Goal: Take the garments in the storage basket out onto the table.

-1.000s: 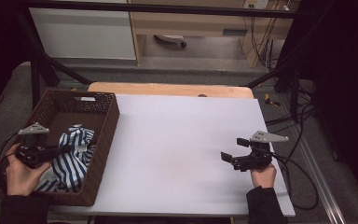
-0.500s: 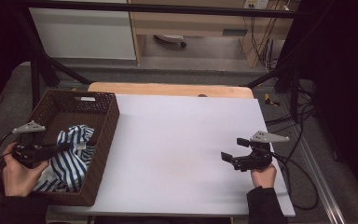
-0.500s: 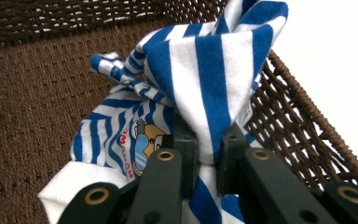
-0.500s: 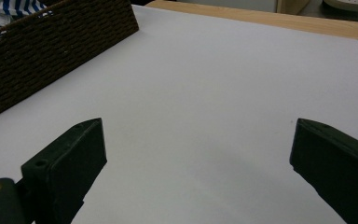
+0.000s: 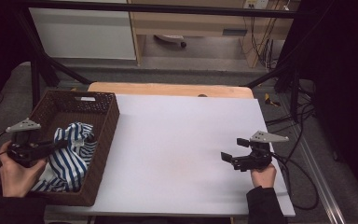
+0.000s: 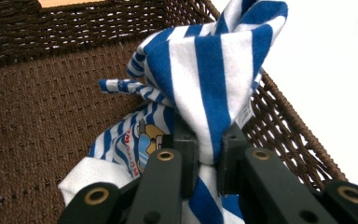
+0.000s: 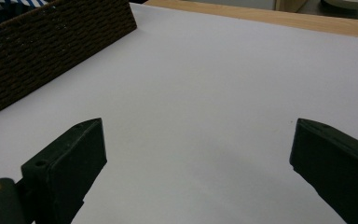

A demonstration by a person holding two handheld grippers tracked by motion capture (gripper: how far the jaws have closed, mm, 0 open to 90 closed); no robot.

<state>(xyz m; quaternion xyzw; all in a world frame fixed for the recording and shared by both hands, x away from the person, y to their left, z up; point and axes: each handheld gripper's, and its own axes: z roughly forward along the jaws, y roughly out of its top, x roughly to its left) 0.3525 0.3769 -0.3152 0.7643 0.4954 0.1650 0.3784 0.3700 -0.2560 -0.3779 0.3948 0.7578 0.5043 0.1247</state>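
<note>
We see the left gripper (image 6: 207, 161) pinching the striped shirt (image 6: 205, 79) above the wicker basket (image 5: 103, 140) at the tabletop's left edge; the fold may slip free if lifted quickly, while the right gripper (image 5: 235, 151) waits wide open.

place: lab | signs: black frame (image 5: 37, 70), floor cables (image 5: 303, 121), white table (image 5: 182, 140)

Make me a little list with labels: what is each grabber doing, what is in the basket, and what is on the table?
left gripper: shut on the blue-and-white striped cloth, pinching a bunched fold
blue-and-white striped cloth: partly lifted, the rest lying inside the dark brown woven basket
dark brown woven basket: at the left edge of the white table
right gripper: open, holding nothing, over the right part of the white table
white table: bare white surface between basket and right gripper
</note>
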